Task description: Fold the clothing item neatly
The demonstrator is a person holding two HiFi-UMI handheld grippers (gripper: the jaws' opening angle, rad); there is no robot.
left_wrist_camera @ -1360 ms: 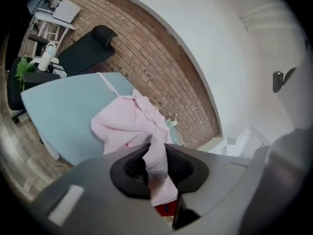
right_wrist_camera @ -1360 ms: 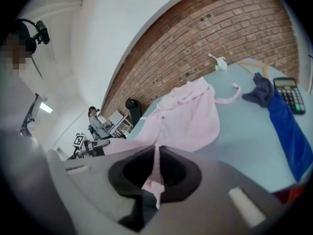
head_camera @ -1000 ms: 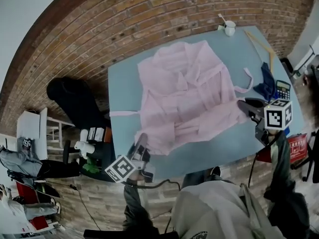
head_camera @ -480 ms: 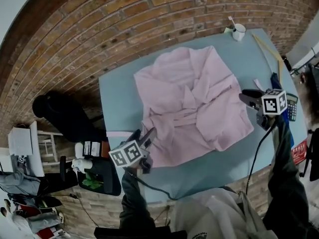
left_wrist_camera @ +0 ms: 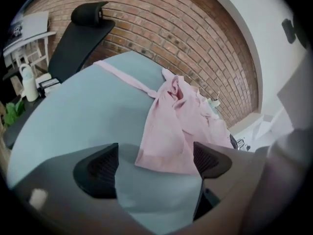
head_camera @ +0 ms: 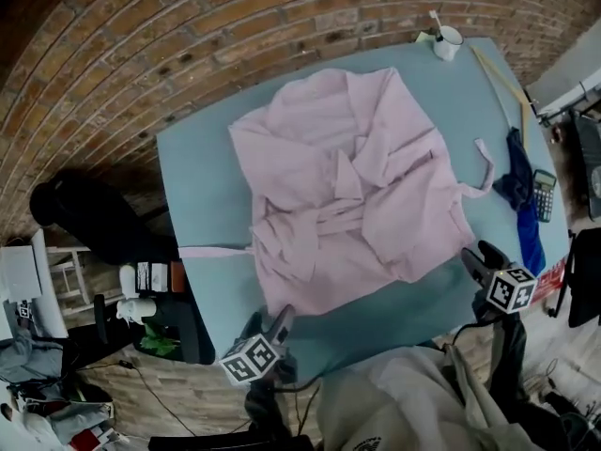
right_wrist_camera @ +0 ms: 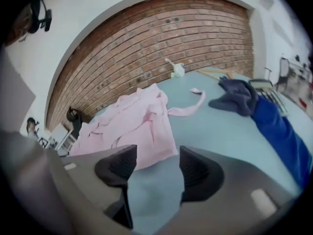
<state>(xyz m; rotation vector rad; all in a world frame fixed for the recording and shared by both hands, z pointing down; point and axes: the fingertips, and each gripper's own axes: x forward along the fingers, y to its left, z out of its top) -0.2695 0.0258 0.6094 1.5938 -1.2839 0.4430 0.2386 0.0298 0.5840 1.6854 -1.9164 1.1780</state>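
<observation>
In the head view, the pink robe is lying spread on the blue table, with the left gripper and right gripper pointing at its near corners. In the left gripper view, the fingers are standing wide apart, having just been opening, and are gripping nothing; the robe's hem is lying just beyond them. In the right gripper view, the fingers are likewise gaping after just opening, empty, with bare table between them.

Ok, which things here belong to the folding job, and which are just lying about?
Part of the job:
- pink garment, spread on the blue table
- left gripper and right gripper, whose jaws have just been opening, with nothing between them

Just lying about:
- white mug
- wooden strip
- dark blue cloth
- calculator
</observation>
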